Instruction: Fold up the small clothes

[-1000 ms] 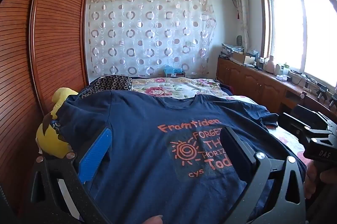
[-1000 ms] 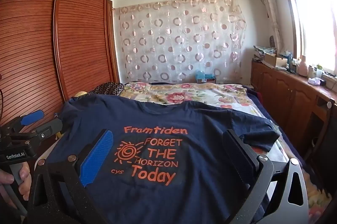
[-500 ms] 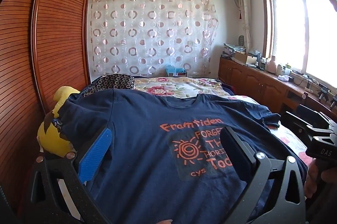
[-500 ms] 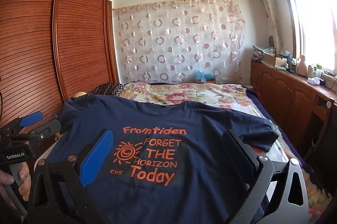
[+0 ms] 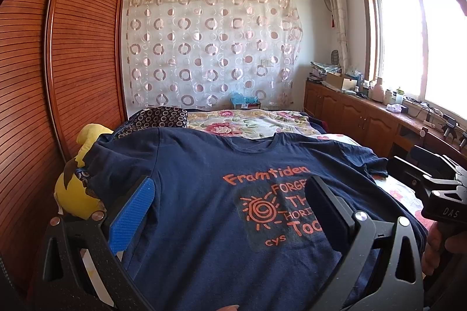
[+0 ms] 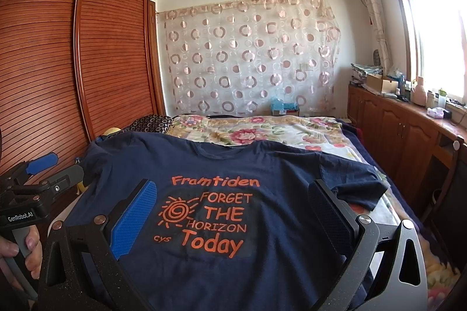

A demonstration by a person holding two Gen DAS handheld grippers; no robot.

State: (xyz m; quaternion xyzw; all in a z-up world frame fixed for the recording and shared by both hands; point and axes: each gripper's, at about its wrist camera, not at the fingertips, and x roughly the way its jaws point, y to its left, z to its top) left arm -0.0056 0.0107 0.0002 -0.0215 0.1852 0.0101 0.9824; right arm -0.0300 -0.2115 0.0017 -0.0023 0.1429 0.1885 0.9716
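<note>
A navy T-shirt [image 5: 198,194] [image 6: 271,165] with orange print lies flat, face up, on the bed, collar at the far end and both sleeves spread out. My left gripper [image 5: 230,194] hovers open over the shirt's left half, nothing between its blue and black fingers. My right gripper [image 6: 233,197] hovers open above the printed chest, also empty. In the right wrist view the left gripper [image 6: 43,168] shows at the left edge, held by a hand. The left wrist view catches the right gripper's body [image 5: 435,179] at the right edge.
A floral bedspread [image 6: 262,127] covers the bed beyond the shirt. A yellow plush toy [image 5: 76,191] and a dotted pillow [image 5: 157,118] lie at the bed's left side against the wooden wardrobe [image 6: 73,62]. A cluttered wooden cabinet [image 6: 402,118] runs along the right wall under the window.
Both grippers have tilted up slightly, so the shirt sits a little lower in each view. The shirt has not moved, and both grippers stay open.
</note>
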